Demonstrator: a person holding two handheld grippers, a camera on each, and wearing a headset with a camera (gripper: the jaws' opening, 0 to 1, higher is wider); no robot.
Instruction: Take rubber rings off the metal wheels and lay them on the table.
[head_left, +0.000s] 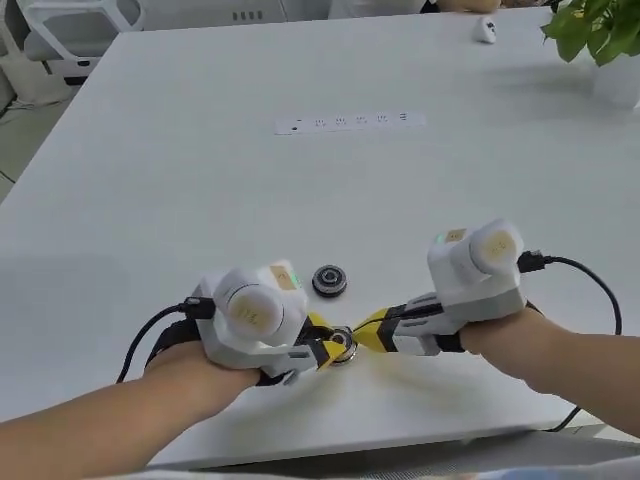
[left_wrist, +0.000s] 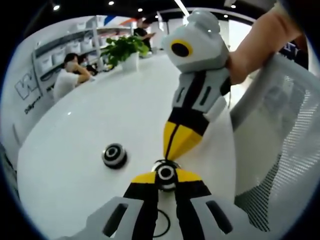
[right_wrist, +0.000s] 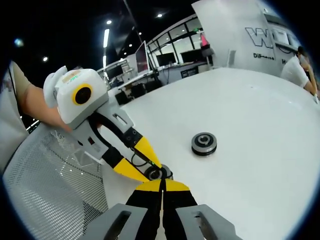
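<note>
L claw (left_wrist: 165, 178) clamped on a metal wheel (head_left: 343, 346) near the front edge of the table (head_left: 300, 190). R claw (right_wrist: 161, 184) has its jaws pressed together, tip touching that wheel's rim from the opp. side; can't tell if it pinches rubber. 2nd wheel (head_left: 329, 280) w/ black ring (right_wrist: 204, 151) lies flat on the table just beyond, apart from both claws.

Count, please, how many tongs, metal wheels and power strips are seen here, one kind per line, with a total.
Tongs: 2, left tongs and right tongs.
Metal wheels: 2, held wheel in the left tongs and loose wheel on the table.
Power strip: 1.
Total: 5.
</note>
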